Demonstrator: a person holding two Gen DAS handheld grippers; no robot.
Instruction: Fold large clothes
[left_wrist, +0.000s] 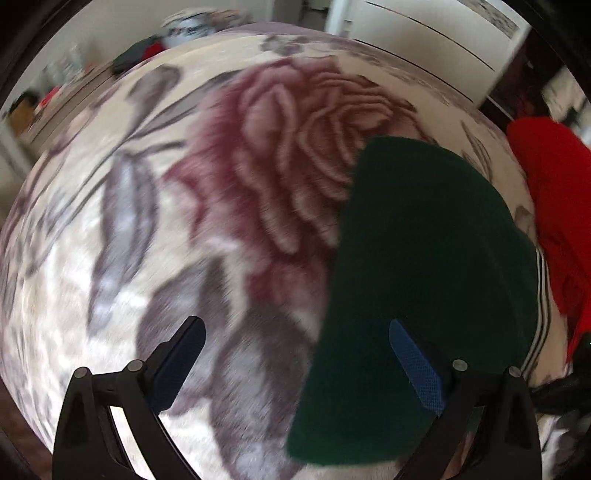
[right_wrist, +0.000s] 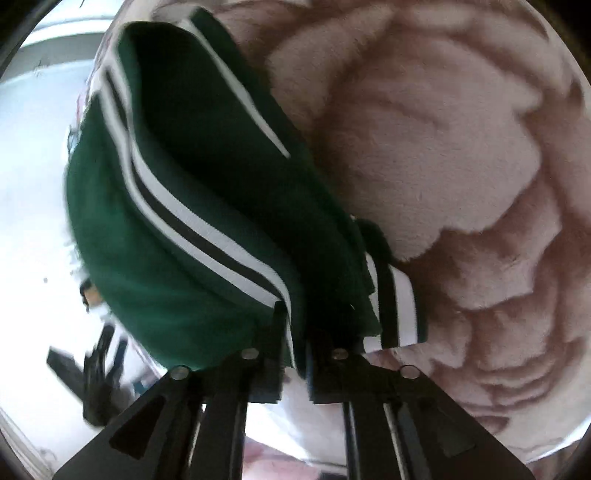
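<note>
My right fingers (right_wrist: 295, 325) pinch the green trousers (right_wrist: 177, 206) mid-fold, left fingers (left_wrist: 295, 354) wide open, empty; next I lay them flat.

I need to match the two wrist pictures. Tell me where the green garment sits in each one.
Left wrist: the green garment fills the lower right, lying on the rose blanket, behind the right finger of the open left gripper.
Right wrist: it runs from upper left to bottom centre, into the right gripper.
Shared landmark: its white stripes.
</note>
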